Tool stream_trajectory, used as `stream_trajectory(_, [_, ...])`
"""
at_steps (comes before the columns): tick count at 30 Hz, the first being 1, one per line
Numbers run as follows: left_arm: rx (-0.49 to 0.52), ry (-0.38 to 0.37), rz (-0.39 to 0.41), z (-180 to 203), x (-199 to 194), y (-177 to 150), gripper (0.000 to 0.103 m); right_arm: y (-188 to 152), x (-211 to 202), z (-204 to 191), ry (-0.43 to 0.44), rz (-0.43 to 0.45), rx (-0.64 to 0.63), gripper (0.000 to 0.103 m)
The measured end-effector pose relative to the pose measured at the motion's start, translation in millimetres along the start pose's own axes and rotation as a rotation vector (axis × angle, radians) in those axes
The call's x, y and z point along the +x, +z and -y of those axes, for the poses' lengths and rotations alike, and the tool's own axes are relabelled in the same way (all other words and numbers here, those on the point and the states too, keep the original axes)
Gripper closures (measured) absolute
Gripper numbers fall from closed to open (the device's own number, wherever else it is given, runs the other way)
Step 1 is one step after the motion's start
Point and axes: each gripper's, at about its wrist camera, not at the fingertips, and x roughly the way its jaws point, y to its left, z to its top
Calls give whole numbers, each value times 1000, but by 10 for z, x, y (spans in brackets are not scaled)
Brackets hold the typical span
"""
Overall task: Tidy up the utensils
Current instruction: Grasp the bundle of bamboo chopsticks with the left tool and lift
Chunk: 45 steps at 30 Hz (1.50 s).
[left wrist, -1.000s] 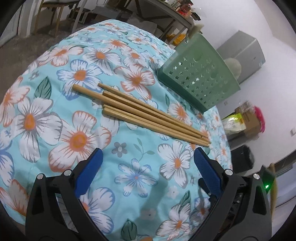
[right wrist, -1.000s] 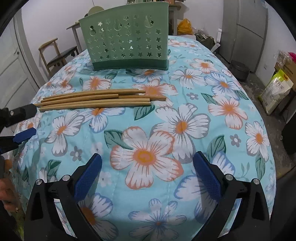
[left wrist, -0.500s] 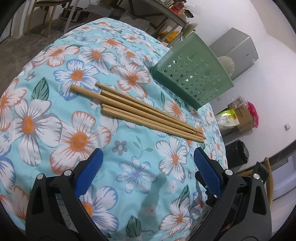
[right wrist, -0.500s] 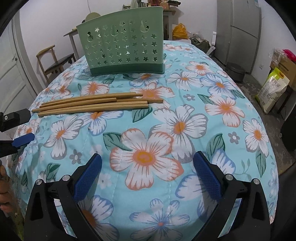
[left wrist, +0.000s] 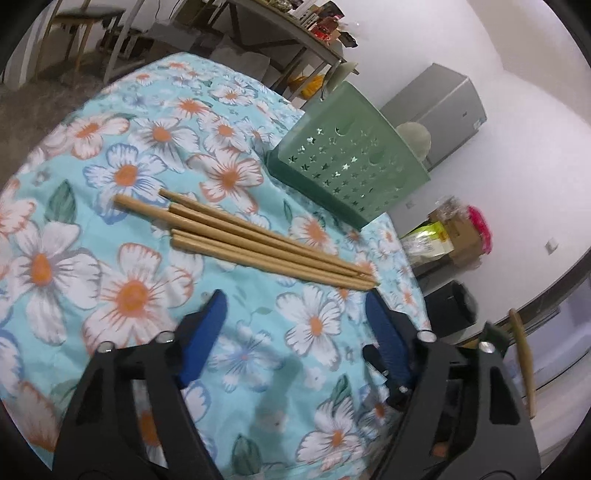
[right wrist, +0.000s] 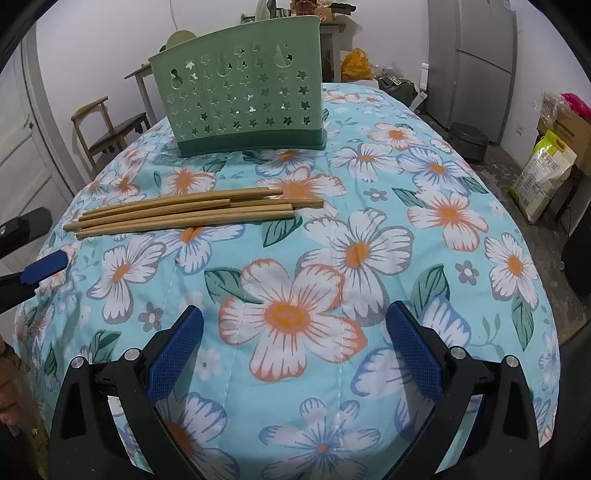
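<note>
Several wooden chopsticks (left wrist: 255,243) (right wrist: 192,215) lie side by side on the floral tablecloth (left wrist: 140,295) (right wrist: 295,302). Behind them stands a green perforated utensil holder (left wrist: 347,166) (right wrist: 243,103), upright. My left gripper (left wrist: 295,317) hovers just short of the chopsticks' thin tips; its jaws are closing with nothing between them. One blue pad of the left gripper (right wrist: 44,267) shows at the left edge of the right wrist view. My right gripper (right wrist: 295,347) stands open over the near part of the cloth, well short of the chopsticks, with only cloth between its fingers.
A wooden chair (right wrist: 107,129) and a door stand left of the table. A grey fridge (right wrist: 476,55), a dark pot (right wrist: 469,140) and bags (right wrist: 546,173) sit on the floor to the right. Another cluttered table (left wrist: 280,29) stands behind.
The left gripper's jaws have narrowed from wide open, and its view has tilted slightly. The right gripper has barely shifted. The chopsticks and holder lie where they were.
</note>
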Motion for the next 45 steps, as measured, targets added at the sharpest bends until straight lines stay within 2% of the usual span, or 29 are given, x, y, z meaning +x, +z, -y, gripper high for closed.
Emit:
stream_trajectory(4, [-151,-57,-14,-212,154,72,48,-8,-3,-4,-4,10,4,6])
stream_trajectory(6, [-260,-67,-34,-371,254,104,55,-9,-4,0,-1,9,7,6])
stream_trajectory(8, [-328,-77,-23,-468,269,120,67,-7,-6,14,8,10,17,6])
stream_trajectory(9, [-366,-85,-17,-515,275,133,69,-7,-9,17,11,11,21,6])
stream_trajectory(15, [-483,-91,9,-662,289,119,84,-10,-13,23,13,16,25,6])
stream_trajectory(18, [-499,-81,16,-704,269,83,94,-10,-13,23,15,17,25,6])
stream_trajectory(23, [-500,-85,37,-713,180,20,94,-11,-16,23,16,20,27,6])
stream_trajectory(28, [-529,-116,20,-744,135,-21,94,-11,-20,28,17,19,27,6])
stream_trajectory(31, [-593,-136,5,-822,148,-33,88,-16,-18,31,15,18,32,6])
stream_trajectory(37, [-712,-134,2,-908,222,17,88,-9,-19,30,15,18,33,6])
stream_trajectory(45, [-770,-110,35,-975,223,6,91,-12,-18,34,15,22,33,6])
